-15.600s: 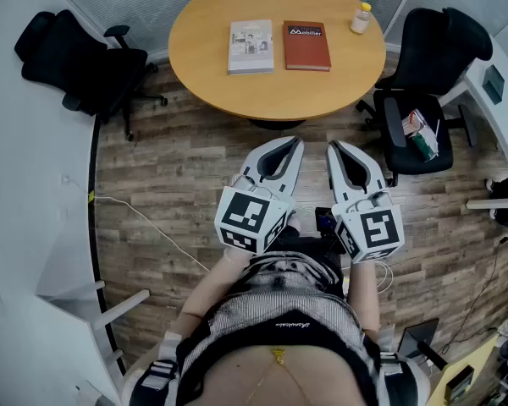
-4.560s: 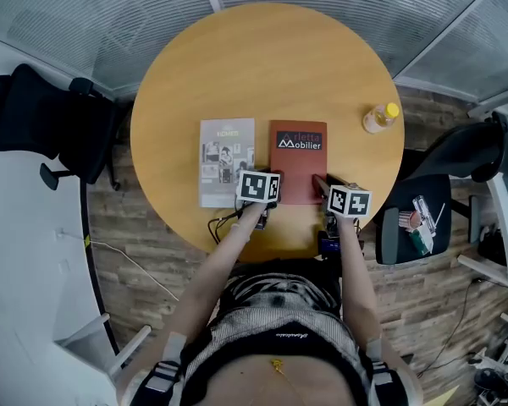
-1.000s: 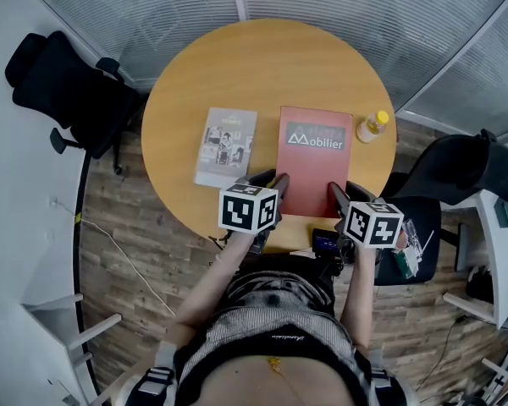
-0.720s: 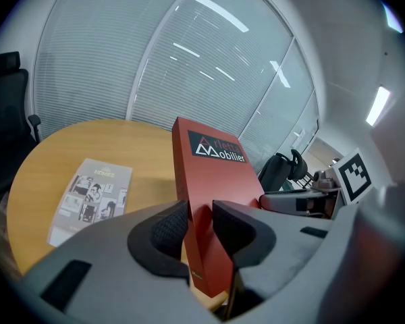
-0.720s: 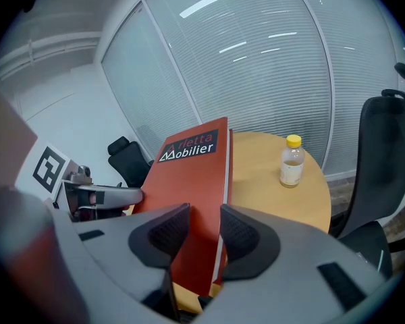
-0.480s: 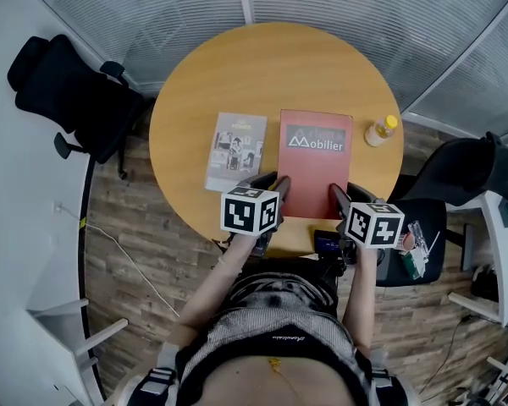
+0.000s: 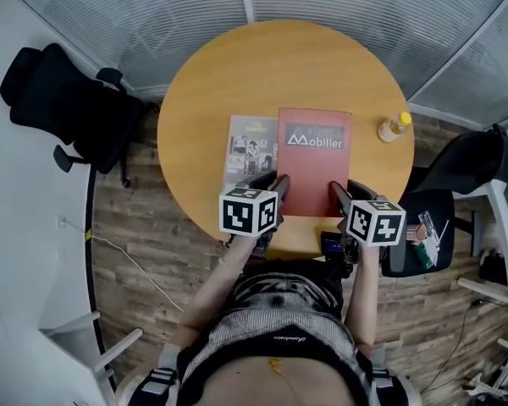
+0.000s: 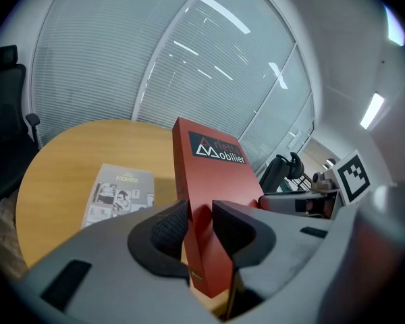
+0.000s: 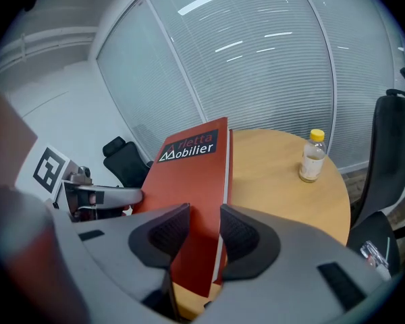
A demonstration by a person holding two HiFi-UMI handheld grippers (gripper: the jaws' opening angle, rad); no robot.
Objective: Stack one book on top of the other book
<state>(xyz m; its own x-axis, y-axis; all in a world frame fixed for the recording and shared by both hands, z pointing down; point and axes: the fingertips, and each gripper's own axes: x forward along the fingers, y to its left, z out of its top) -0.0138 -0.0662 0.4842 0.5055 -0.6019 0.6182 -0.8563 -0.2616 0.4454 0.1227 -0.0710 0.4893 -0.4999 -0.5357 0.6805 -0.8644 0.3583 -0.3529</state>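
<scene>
A red book (image 7: 315, 161) titled "Mobilier" hangs above the round wooden table (image 7: 279, 66), held at its near edge by both grippers. My left gripper (image 7: 271, 181) is shut on its near left corner, my right gripper (image 7: 345, 191) on its near right corner. A grey magazine-like book (image 7: 247, 146) lies flat on the table, its right edge hidden under the red book's left side. In the left gripper view the pads of the left gripper (image 8: 199, 218) clamp the red book (image 8: 212, 167), with the grey book (image 8: 118, 193) below left. In the right gripper view the right gripper (image 9: 204, 225) pinches the red book (image 9: 189, 174).
A small bottle with a yellow cap (image 7: 394, 126) stands at the table's right edge, also seen as the bottle (image 9: 312, 155) in the right gripper view. Black office chairs stand to the left (image 7: 59, 91) and right (image 7: 483, 163) of the table. Glass walls with blinds lie behind.
Both grippers have carried the red book leftward across the table. The gap between it and the grey book has closed, and its left edge now overlaps the grey book.
</scene>
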